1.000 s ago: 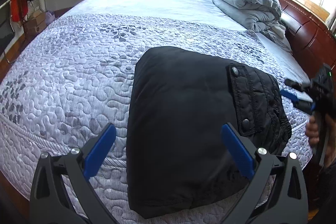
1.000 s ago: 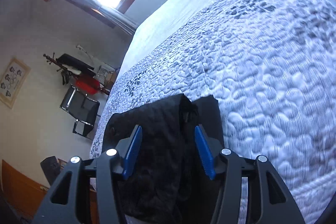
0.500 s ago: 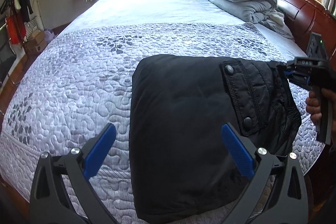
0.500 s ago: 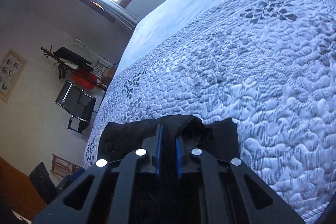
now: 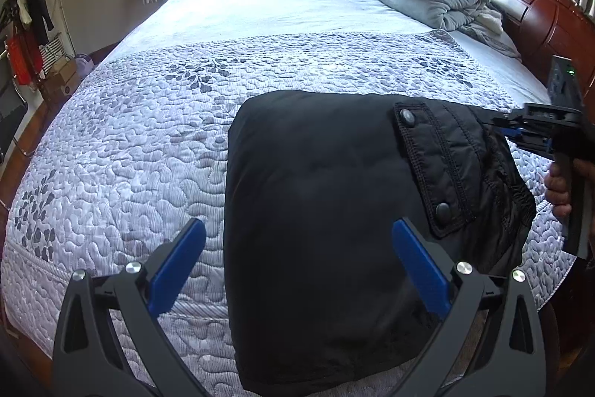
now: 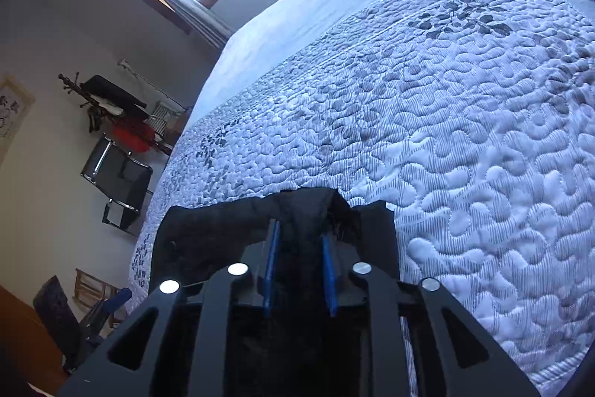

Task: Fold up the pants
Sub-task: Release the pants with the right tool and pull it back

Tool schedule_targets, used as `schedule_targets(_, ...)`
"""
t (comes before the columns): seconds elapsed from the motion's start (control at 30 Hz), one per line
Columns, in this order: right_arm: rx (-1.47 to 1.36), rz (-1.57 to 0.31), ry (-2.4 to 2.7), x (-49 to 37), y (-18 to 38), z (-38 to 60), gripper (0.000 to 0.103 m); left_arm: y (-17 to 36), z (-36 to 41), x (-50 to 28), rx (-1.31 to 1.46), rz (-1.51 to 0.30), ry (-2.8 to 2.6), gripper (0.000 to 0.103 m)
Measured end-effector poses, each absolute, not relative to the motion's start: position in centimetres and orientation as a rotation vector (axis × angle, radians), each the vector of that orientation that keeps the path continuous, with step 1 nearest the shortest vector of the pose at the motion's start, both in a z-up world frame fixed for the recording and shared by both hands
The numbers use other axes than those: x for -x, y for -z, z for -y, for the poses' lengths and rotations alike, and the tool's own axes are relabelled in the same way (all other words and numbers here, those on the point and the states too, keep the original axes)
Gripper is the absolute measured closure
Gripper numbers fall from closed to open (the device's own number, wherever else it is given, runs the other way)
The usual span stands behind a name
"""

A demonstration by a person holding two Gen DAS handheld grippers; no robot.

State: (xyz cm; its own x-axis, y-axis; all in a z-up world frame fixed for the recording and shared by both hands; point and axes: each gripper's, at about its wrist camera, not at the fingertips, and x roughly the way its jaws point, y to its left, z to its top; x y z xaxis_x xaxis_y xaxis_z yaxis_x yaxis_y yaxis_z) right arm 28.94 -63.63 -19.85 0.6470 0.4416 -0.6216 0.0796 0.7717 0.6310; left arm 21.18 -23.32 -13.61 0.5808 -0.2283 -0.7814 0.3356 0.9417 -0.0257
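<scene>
The right gripper (image 6: 299, 244) moved in and now its fingers are opening, cloth between them, tidying the folded black padded pants (image 5: 327, 226). The left gripper (image 5: 297, 263) waits wide open.

Two close downward wrist views, shared bed (image 5: 156, 144)

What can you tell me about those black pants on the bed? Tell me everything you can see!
The black pants lie folded into a thick, puffy square on the quilted bedspread, near the bed's front edge. The cloth looks smooth and padded. On the right side is a stitched flap with two round snap buttons, and beyond it bunched, crinkly fabric. The right gripper has that bunched edge between its opening jaws. The left gripper hangs open above them, not touching.
</scene>
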Motion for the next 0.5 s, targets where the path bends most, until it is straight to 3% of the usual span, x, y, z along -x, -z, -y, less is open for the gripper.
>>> schedule_targets(0.5, -0.645, -0.939, -0.25, -19.2, 21.9, 61.2, 0.06, 15.2, 21.1, -20.7, -0.103, -0.945, 0.246, 0.003)
